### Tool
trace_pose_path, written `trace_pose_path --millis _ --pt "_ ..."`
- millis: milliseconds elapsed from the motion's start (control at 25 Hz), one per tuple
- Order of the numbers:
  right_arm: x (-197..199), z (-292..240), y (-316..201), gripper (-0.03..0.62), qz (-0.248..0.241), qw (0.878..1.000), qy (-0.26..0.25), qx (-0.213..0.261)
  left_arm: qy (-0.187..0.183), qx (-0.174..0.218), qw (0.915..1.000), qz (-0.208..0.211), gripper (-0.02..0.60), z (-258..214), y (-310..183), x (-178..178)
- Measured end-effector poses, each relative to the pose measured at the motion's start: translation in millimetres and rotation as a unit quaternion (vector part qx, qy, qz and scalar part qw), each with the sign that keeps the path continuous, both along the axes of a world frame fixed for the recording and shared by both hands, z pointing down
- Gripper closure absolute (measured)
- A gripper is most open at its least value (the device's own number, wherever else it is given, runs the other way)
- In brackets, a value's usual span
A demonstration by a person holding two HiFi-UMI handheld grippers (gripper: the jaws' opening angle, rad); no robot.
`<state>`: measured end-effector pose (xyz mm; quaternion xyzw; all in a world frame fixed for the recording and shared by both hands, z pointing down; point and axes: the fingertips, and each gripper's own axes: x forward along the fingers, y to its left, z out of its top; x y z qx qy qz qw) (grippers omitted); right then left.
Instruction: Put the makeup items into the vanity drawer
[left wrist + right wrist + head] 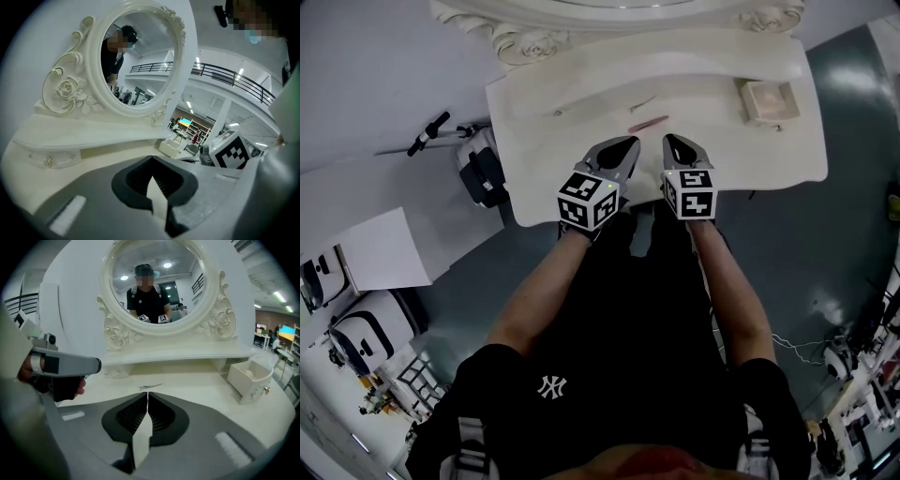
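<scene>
On the white vanity top [544,159] lies a pink pencil-like makeup item [648,123], with a thin metal item [643,102] behind it. A small open drawer box [769,101] stands on the top at the right. My left gripper [630,141] and right gripper [670,139] hover side by side over the front edge, both shut and holding nothing. The right gripper view shows its closed tips [147,393] just short of the thin metal item [151,387], with the drawer box [249,378] to the right. The left gripper [151,159] points at the mirror.
The oval mirror [154,282] in its carved frame rises at the back above a narrow shelf [178,356]. A small knob [48,161] sits on the left side of the vanity. Bags [483,169] and a white board [384,248] lie on the floor to the left.
</scene>
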<state>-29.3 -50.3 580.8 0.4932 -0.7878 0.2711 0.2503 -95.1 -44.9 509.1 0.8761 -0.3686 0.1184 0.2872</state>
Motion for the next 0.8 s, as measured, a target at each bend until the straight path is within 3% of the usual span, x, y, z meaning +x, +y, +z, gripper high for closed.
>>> trace_pose_path --millis 400,800 --pt "-9.7 22.4 -11.8 0.513 -0.146 0.986 0.075 0.011 0.000 -0.014 0.9998 -0.011 0.581 21.2 1.4 -2.0" --pt "-6.4 49.7 -37.7 0.446 -0.311 0.942 0.123 0.012 -0.002 -0.033 0.9986 -0.042 0.581 38.3 -21.0 13.6"
